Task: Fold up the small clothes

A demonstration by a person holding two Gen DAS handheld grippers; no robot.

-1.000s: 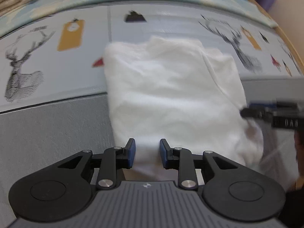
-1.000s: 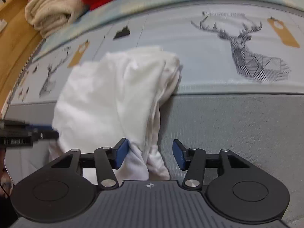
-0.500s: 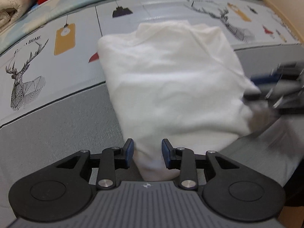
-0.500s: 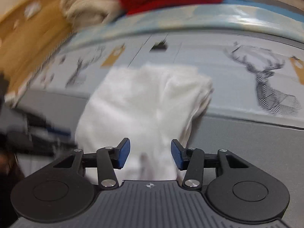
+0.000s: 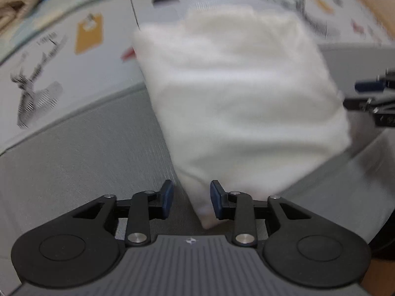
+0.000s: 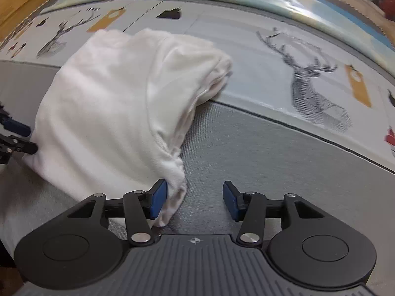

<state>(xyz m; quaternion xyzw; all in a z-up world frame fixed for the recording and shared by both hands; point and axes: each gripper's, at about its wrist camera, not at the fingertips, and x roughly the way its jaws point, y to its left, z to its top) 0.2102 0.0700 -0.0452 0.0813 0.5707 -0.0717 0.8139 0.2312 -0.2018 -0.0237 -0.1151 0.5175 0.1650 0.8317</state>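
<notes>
Lying folded into a rough block, the white garment (image 5: 237, 103) rests on the mat (image 6: 259, 148), straddling the line where the grey band meets the pale strip printed with deer heads (image 6: 318, 88). The left gripper (image 5: 190, 199) sits at the near corner of the cloth with its jaws spread; that corner lies between the blue pads (image 5: 217, 199), though blur makes contact hard to judge. The right gripper (image 6: 195, 199) is released too, its left pad touching the bunched near edge. Beige and red fabric (image 5: 22, 0) is heaped beyond the mat.
</notes>
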